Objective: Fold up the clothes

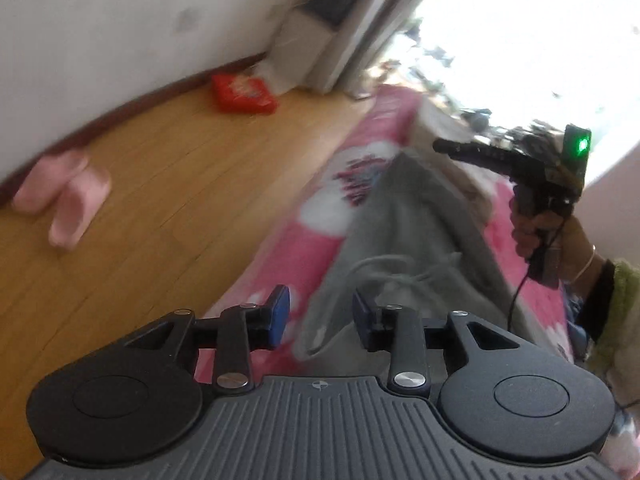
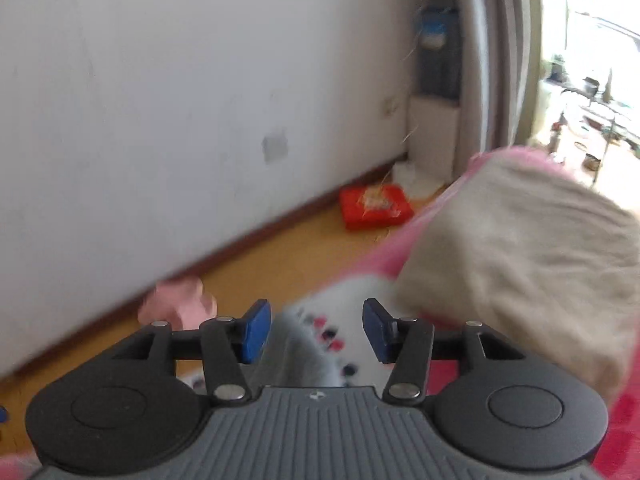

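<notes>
A: Where are the grey trousers point(image 1: 404, 232)?
B: Stretched along the pink blanket point(image 1: 356, 140). The left gripper point(image 1: 321, 314) hovers over their waist, jaws apart, empty.
A: The right gripper point(image 2: 316, 330)?
B: Held level above the trousers' far end, jaws apart

Two pink slippers point(image 1: 64, 200), one red box point(image 1: 243, 93)

No readable text anywhere, red packet point(image 2: 376, 207) on the floor at one o'clock carries pale markings, too blurred to read
</notes>
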Available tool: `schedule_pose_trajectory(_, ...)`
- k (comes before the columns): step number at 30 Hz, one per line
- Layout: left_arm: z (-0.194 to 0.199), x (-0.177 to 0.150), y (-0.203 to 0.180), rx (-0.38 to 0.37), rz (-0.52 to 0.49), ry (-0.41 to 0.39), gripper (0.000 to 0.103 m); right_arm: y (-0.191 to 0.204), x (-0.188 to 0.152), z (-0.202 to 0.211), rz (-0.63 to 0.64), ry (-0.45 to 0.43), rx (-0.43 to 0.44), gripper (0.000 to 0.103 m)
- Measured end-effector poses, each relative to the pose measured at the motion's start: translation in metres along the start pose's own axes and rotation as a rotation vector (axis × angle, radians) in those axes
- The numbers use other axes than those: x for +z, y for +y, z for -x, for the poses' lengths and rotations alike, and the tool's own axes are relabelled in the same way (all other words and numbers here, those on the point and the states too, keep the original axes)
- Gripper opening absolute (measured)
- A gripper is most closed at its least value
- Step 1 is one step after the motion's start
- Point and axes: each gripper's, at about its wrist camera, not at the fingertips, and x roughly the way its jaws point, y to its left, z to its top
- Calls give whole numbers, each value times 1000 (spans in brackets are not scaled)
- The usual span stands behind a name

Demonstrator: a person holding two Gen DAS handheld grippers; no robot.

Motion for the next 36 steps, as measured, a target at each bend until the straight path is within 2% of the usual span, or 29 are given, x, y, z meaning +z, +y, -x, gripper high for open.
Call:
schedule_pose_trajectory(3, -28, 7, -18, -49, -115, 55, 35, -3, 6, 29, -53, 9, 69, 54)
schedule_pose_trajectory(6, -59, 11, -29, -57, -199, 114, 35, 14, 3, 46, -34, 97, 185, 53)
schedule_pose_trajectory(10, -79, 9, -30, -59, -252, 176, 35, 48, -9, 36, -40, 310, 164, 53)
schedule_pose_trajectory(15, -84, 3, -34, -92, -291, 199, 35, 62, -15, -7, -196, 491, 14, 54)
schedule_pose_trajectory(17, -82, 1, -37, -130, -307, 187, 35, 64, -16, -27, -234, 546, -26, 55)
schedule_pose_trajectory(21, -78, -3, -44, -235, -346, 180, 35, 68, -11, -31, -303, 567, -65, 60)
schedule_pose_trajectory(22, -82, -4, -46, -239, -351, 184, 35, 69, -11, -36, -299, 579, -76, 60)
schedule_pose_trajectory(25, -97, -7, -50, -184, -348, 191, 35, 74, -10, -46, -275, 610, -108, 61)
schedule_pose_trajectory(27, -107, -8, -47, -155, -300, 202, 33, 77, -11, -51, -251, 617, -129, 61)
schedule_pose_trajectory(29, -105, -12, -50, -164, -299, 181, 22, 77, -13, -59, -234, 618, -149, 61)
schedule_pose_trajectory(31, -92, -19, -63, -195, -384, 124, 11, 76, -15, -59, -227, 614, -151, 61)
schedule_pose_trajectory(34, -73, -28, -79, -222, -507, 64, 11, 74, -17, -60, -216, 607, -153, 58)
schedule_pose_trajectory(36, -69, -30, -84, -225, -537, 59, 11, 72, -19, -61, -209, 603, -154, 47)
